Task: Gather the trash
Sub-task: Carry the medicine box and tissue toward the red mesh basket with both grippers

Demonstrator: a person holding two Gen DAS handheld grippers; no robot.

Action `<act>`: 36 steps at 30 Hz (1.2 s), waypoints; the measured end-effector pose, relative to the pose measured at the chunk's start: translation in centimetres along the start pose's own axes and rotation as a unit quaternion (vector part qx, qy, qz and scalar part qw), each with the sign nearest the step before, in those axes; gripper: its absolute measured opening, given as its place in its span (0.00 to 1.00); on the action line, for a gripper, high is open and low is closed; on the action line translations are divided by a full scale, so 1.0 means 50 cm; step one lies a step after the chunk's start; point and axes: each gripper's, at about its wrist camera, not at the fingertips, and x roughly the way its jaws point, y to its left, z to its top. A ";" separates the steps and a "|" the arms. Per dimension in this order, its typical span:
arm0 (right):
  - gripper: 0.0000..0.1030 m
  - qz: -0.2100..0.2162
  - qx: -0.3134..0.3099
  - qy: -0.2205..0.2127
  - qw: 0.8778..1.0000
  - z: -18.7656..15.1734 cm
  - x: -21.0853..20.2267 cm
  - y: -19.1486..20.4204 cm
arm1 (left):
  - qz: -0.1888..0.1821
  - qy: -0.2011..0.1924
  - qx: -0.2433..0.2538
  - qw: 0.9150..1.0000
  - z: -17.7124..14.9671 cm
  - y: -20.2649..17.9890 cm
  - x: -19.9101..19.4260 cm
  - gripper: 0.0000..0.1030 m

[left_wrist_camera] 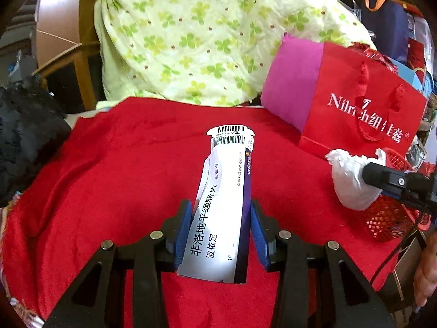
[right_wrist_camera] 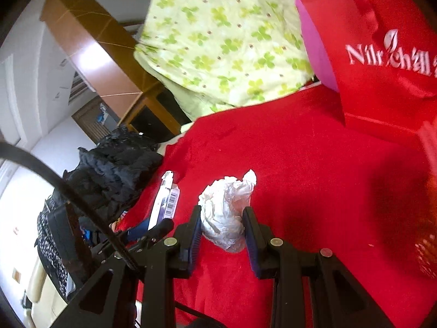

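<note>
While both pieces of trash were already off the red cloth (left_wrist_camera: 123,164), we noted the collecting as roughly half done: picked up, not yet dropped anywhere

Left gripper (left_wrist_camera: 220,235): jaws partly closed, blue pads pressing both long sides of the flattened medicine box (left_wrist_camera: 224,191), which stuck out forward above the red cloth, barcode end farthest from us

Right gripper (right_wrist_camera: 222,232): jaws nearly fully closed, clamped on the crumpled white wad (right_wrist_camera: 226,213), paper or thin plastic, we could not tell which. It was held above the red cloth too, on the side nearer the red mesh basket (left_wrist_camera: 387,218)

Left to do, as we judged it: carry both pieces to a container and let go. The red mesh basket at the right edge of the red cloth looked the likely bin; the red paper bag (left_wrist_camera: 363,101) standing at the cloth's far right corner was another candidate. We could not see inside either

Count: one medicine box, one white wad, two grippers, one mesh basket, one paper bag. No further loose trash showed on the red cloth in either view; a green-patterned quilt (left_wrist_camera: 204,35) lay beyond its far edge and a dark garment (left_wrist_camera: 24,142) off its left edge
</note>
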 end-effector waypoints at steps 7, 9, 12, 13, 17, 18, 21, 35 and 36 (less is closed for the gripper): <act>0.31 -0.001 -0.034 -0.032 0.999 -0.040 -0.123 0.054 | 0.022 -0.034 0.013 0.999 -0.010 -0.051 -0.098 0.43; 0.31 -0.003 -0.043 -0.041 0.998 -0.052 -0.153 0.066 | 0.024 -0.039 0.013 0.999 -0.011 -0.059 -0.117 0.43; 0.31 -0.010 -0.057 -0.053 0.997 -0.067 -0.185 0.081 | 0.032 -0.050 0.019 0.998 -0.015 -0.071 -0.148 0.43; 0.31 -0.010 -0.060 -0.057 0.997 -0.073 -0.196 0.087 | 0.033 -0.052 0.020 0.998 -0.016 -0.072 -0.156 0.43; 0.31 -0.010 -0.067 -0.069 0.995 -0.087 -0.225 0.103 | 0.037 -0.063 0.027 0.997 -0.020 -0.080 -0.185 0.43; 0.31 -0.009 -0.068 -0.072 0.995 -0.089 -0.230 0.107 | 0.038 -0.065 0.028 0.997 -0.025 -0.082 -0.197 0.43; 0.31 -0.008 -0.070 -0.078 0.994 -0.095 -0.244 0.119 | 0.042 -0.073 0.028 0.996 -0.030 -0.085 -0.221 0.43; 0.31 -0.007 -0.087 -0.098 0.991 -0.115 -0.281 0.156 | 0.043 -0.082 0.033 0.995 -0.051 -0.089 -0.266 0.43; 0.31 -0.007 -0.087 -0.099 0.991 -0.117 -0.283 0.158 | 0.044 -0.084 0.034 0.995 -0.051 -0.089 -0.269 0.43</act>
